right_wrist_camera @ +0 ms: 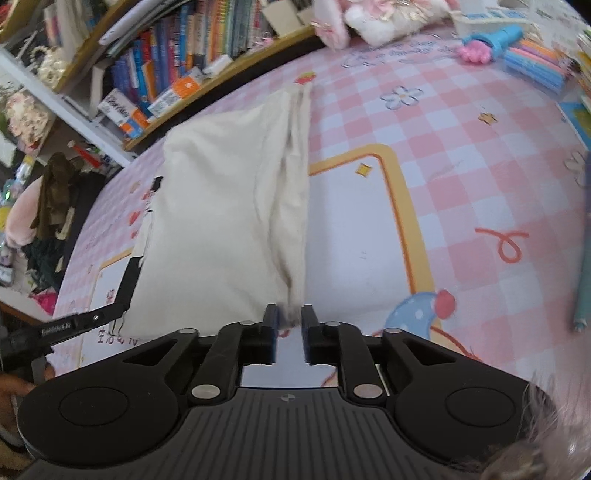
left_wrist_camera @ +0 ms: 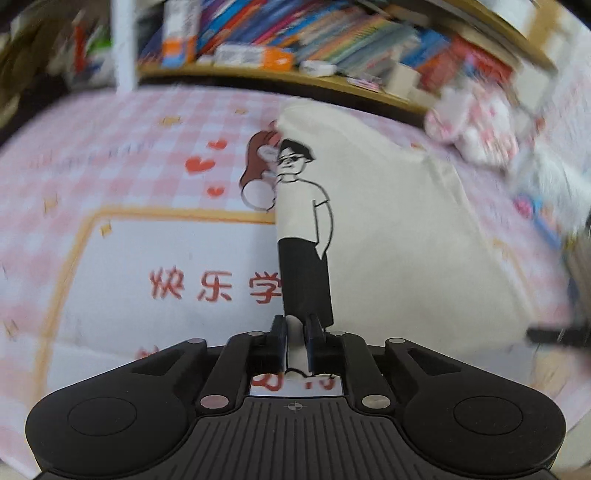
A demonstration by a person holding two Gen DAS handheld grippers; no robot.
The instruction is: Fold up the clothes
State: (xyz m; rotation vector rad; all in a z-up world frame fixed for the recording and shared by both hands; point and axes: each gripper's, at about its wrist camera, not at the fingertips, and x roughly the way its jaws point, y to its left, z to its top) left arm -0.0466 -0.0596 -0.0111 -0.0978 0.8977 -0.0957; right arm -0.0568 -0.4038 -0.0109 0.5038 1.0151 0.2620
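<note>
A cream T-shirt (left_wrist_camera: 388, 221) lies folded lengthwise on the pink checked table mat (left_wrist_camera: 110, 166), with a printed figure in black trousers along its left edge. My left gripper (left_wrist_camera: 295, 325) is shut on that edge, and a fold of white cloth shows between its pads. In the right wrist view the shirt (right_wrist_camera: 221, 206) stretches away from me, and its near corner lies at the tips of my right gripper (right_wrist_camera: 289, 321). The jaws stand apart there, with no pad pressing on the cloth. The left gripper (right_wrist_camera: 114, 308) shows at the shirt's left edge.
A low wooden bookshelf (right_wrist_camera: 207, 88) full of books runs along the far side of the mat. Plush toys (right_wrist_camera: 373, 14), coloured pens (right_wrist_camera: 535, 62) and a blue toy sit at the far right. A teal stick (right_wrist_camera: 583, 258) lies at the right edge.
</note>
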